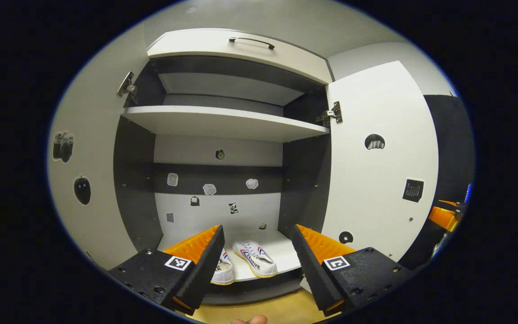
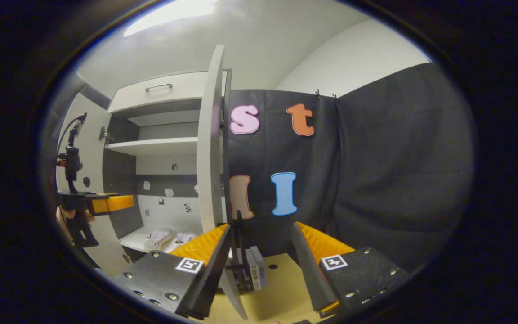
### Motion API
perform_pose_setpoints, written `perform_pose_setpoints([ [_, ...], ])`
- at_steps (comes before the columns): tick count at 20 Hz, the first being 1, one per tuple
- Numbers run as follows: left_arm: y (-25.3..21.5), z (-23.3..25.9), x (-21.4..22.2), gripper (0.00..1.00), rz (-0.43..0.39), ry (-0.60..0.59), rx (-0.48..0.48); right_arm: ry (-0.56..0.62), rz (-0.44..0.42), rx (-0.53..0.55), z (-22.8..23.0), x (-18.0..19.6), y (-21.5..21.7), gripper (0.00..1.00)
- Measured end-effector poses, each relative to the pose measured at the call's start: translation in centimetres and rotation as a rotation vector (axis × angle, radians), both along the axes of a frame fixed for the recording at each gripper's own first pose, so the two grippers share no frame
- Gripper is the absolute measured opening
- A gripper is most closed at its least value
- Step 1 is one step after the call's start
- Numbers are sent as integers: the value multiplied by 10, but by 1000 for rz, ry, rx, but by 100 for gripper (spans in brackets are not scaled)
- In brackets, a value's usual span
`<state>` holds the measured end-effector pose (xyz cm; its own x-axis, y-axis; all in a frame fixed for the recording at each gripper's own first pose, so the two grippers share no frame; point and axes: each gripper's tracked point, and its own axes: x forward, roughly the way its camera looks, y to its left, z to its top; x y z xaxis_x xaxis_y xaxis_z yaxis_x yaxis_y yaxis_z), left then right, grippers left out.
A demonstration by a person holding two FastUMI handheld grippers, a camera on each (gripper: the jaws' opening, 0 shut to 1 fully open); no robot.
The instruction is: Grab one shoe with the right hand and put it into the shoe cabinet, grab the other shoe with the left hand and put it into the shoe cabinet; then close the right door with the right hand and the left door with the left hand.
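Two white shoes [image 1: 256,257] [image 1: 223,270] lie side by side on the bottom shelf [image 1: 283,252] of the open shoe cabinet. My left gripper [image 1: 258,227] is open just in front of them, with nothing between its fingers. The left door [image 1: 83,148] and right door [image 1: 376,180] both stand wide open. In the right gripper view the right door [image 2: 209,157] is edge-on, and its lower edge runs down between the fingers of my open right gripper [image 2: 261,227], close to the left finger. The shoes [image 2: 158,237] [image 2: 185,237] show inside, and the left gripper [image 2: 106,203] is at the far left.
An upper shelf [image 1: 223,121] spans the cabinet, with a handled drawer front [image 1: 250,42] above. A black stand with a small box [image 2: 247,265] sits on the yellow floor [image 2: 281,288] behind the right door. Black cloth [image 2: 376,180] hangs to the right.
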<state>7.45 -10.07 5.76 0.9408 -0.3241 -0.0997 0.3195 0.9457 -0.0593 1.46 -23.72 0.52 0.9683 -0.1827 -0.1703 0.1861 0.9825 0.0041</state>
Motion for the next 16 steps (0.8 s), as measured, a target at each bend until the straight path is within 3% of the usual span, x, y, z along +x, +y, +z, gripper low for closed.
perform_pose_setpoints([
  [4, 10, 6, -11, 94, 34, -6, 2, 23, 47, 53, -12, 7, 6, 76],
  [10, 19, 8, -17, 94, 72, -7, -1, 52, 134, 121, -17, 12, 18, 80],
  [11, 20, 8, -17, 94, 77, -7, -4, 54, 147, 130, -17, 11, 21, 75],
  [13, 21, 10, -18, 95, 83, -10, -11, 60, 179, 156, -20, 12, 27, 80],
  [15, 24, 13, -23, 94, 86, -13, -16, 69, 221, 181, -19, 11, 39, 75],
  [16, 26, 16, -25, 95, 89, -18, -14, 73, 242, 192, -21, 11, 46, 80],
])
